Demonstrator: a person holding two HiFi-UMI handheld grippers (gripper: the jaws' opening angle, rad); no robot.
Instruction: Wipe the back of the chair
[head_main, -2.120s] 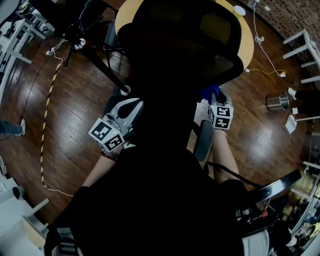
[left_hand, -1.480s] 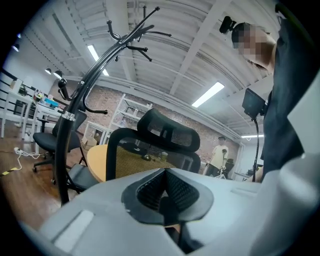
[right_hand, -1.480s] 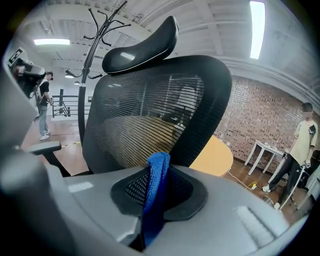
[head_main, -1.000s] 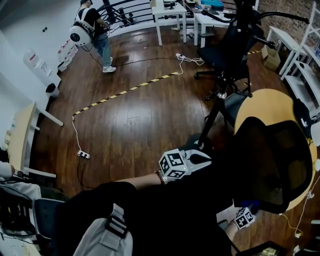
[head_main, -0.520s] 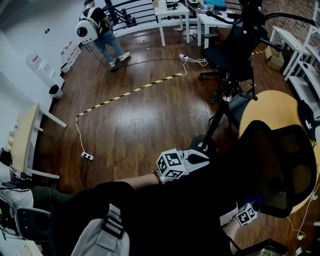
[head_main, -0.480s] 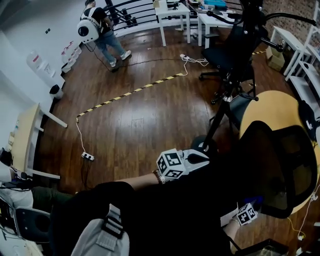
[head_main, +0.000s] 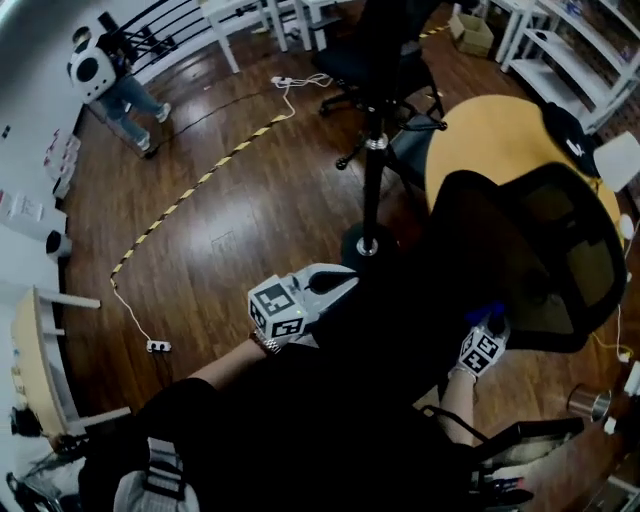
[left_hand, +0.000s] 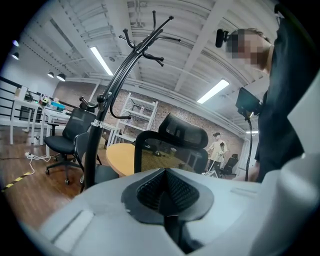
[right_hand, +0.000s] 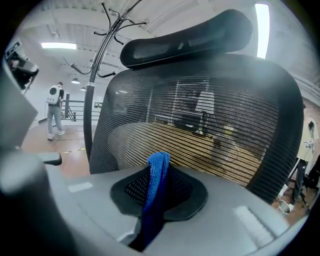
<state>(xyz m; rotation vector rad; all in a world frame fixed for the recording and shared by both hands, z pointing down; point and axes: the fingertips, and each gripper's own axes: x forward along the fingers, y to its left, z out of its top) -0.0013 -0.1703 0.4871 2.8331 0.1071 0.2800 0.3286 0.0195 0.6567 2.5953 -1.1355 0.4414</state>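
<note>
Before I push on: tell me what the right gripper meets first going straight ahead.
The right gripper would likely meet the chair back; its cloth touches first. Gap unclear.

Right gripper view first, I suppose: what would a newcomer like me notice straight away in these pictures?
A bright blue cloth pinched in the shut right gripper, held in front of the big black mesh chair back that fills that view. Next, the tall black coat stand rising from the wooden floor beside the chair, and the left gripper, shut and empty, off to the chair's left in the head view.
</note>
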